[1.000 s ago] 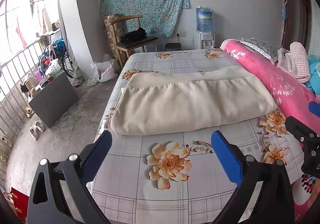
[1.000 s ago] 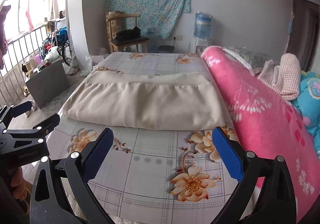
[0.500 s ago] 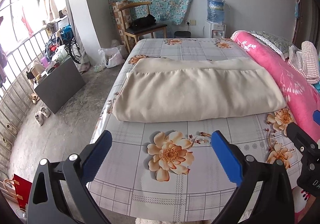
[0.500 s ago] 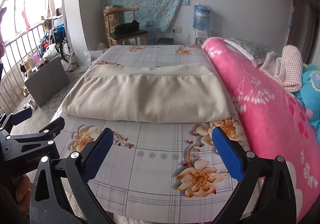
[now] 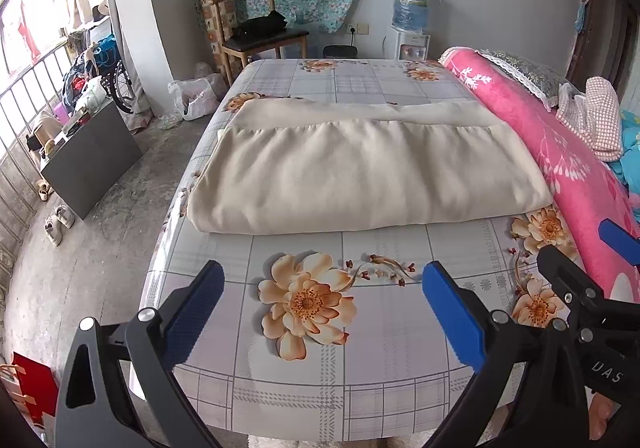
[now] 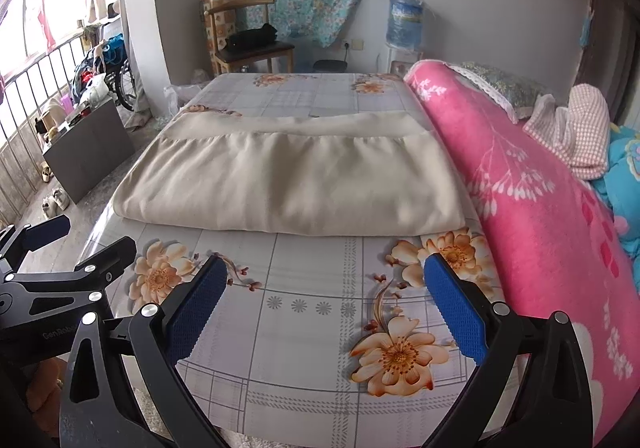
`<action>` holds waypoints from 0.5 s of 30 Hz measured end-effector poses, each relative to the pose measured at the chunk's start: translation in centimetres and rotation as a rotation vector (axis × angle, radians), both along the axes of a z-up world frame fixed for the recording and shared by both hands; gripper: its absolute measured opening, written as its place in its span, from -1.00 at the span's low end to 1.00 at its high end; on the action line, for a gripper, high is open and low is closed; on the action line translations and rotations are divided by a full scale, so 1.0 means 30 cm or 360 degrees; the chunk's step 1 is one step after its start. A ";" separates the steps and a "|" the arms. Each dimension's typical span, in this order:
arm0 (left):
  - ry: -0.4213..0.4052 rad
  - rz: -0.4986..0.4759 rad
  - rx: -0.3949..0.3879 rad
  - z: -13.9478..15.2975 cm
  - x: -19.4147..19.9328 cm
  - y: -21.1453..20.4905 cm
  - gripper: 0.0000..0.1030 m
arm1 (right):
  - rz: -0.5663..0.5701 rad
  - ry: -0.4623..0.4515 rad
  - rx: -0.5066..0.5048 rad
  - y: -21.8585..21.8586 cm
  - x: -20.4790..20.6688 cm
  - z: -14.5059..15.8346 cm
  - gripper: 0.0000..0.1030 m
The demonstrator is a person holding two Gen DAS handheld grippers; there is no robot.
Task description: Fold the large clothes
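Left wrist view showed one folded cream cloth mid-frame on the bed, one pink blanket at right; both tongs, left and right, hung released, empty.

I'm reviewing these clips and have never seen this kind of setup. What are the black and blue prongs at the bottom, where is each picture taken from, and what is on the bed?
There is no robot here. A person holds a clamp-like tool in each hand, and each tool carries a wide-angle camera that looks forward along its two fingers. One picture comes from the left gripper, the other from the right gripper; each tool also shows at the edge of the other's picture. Both are open and hold nothing, above the near end of the bed. On the flowered bedsheet lies a cream cloth, already folded into a wide flat bundle. A rolled pink blanket runs along the right side. By the far wall stand a wooden chair and a water dispenser.
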State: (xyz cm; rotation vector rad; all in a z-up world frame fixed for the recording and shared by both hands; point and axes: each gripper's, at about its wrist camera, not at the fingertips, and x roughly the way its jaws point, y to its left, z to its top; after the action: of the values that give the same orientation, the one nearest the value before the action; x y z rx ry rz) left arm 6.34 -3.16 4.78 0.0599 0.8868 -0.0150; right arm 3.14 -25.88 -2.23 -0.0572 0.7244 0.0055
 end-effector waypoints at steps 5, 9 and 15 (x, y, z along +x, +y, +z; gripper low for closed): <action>0.0012 0.0002 -0.0017 -0.006 0.007 0.004 0.89 | 0.0004 0.0011 -0.0007 0.004 0.003 -0.003 0.84; 0.0023 0.0009 -0.0033 -0.014 0.012 0.011 0.89 | 0.0010 0.0013 -0.0018 0.010 0.005 -0.003 0.84; 0.0045 0.0006 -0.0050 -0.028 0.014 0.016 0.89 | 0.0009 0.0015 -0.0019 0.014 0.005 -0.001 0.84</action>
State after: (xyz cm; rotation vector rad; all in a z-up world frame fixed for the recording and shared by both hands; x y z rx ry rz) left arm 6.76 -2.70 3.95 0.0287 0.9150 -0.0260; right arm 3.29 -25.46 -2.25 -0.0708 0.7338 0.0066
